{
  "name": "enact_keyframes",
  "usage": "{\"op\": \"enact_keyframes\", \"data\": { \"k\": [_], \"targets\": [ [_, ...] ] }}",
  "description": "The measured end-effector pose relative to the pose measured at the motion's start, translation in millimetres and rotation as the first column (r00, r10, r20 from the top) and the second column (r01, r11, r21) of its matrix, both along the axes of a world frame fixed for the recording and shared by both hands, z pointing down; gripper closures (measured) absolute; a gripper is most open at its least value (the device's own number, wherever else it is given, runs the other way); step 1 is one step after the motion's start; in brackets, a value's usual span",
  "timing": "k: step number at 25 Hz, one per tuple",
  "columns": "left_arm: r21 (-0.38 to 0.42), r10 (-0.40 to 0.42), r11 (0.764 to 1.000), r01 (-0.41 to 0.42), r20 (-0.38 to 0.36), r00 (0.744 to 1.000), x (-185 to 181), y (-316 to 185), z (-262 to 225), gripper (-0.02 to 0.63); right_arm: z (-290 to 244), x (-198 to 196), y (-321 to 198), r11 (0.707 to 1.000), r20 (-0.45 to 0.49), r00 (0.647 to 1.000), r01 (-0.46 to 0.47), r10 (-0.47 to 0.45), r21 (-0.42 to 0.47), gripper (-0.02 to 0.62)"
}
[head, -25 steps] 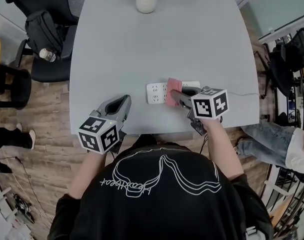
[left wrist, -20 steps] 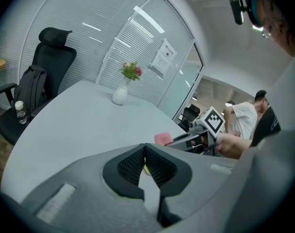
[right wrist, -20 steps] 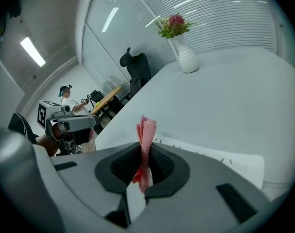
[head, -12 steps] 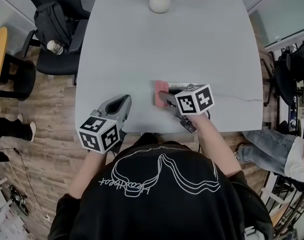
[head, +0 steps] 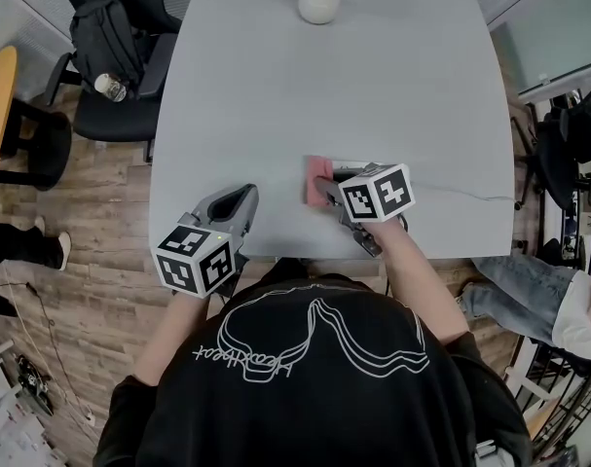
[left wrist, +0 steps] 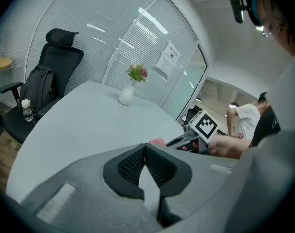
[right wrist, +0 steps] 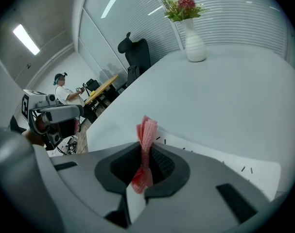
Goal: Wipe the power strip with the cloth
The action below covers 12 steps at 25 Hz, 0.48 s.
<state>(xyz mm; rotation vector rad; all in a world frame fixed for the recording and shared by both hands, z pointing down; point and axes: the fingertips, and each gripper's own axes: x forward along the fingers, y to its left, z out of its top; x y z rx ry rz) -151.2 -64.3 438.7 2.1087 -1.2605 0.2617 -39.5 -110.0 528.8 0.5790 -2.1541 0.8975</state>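
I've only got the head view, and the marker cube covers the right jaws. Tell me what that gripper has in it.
Observer: The right gripper is shut on the pink cloth, which is pinched upright between its pads.
Operator: Now report the left one.
Observer: The left gripper is shut, with nothing between its pads.
Operator: Tell me what's under the cloth.
Observer: The right gripper view shows the power strip, white with its socket slots visible, lying on the table just ahead of the jaws.
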Motion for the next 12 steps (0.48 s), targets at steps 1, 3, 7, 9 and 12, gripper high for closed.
{"op": "enact_keyframes", "data": {
  "k": [1,3,7,9,12],
  "targets": [
    [0.000,0.002,1.000,-0.002,0.001,1.000,0.8,-0.1,0.1,0.592,0.4,0.8,0.1,1.000,-0.002,1.000,-0.001,0.001,0.001,0.549],
    [0.000,0.005,1.000,-0.005,0.001,1.000,2.3,-1.0,-0.3,0.592,0.7,3.1,0.0,1.000,-0.004,1.000,-0.003,0.003,0.001,0.549],
    [-0.004,0.010,1.000,-0.010,0.000,1.000,1.9,-2.4,0.5,0.592,1.1,7.8,-1.3,1.000,-0.015,1.000,-0.013,0.013,0.001,0.549],
    [-0.005,0.016,1.000,-0.016,-0.001,1.000,3.3,-3.3,1.3,0.592,1.6,12.2,-2.4,1.000,-0.019,1.000,-0.025,0.025,0.001,0.548],
    [-0.003,0.031,1.000,-0.031,-0.003,1.000,8.0,-5.2,1.3,0.592,2.1,22.5,-4.4,0.999,-0.026,0.998,-0.049,0.049,0.003,0.548]
  ]
}}
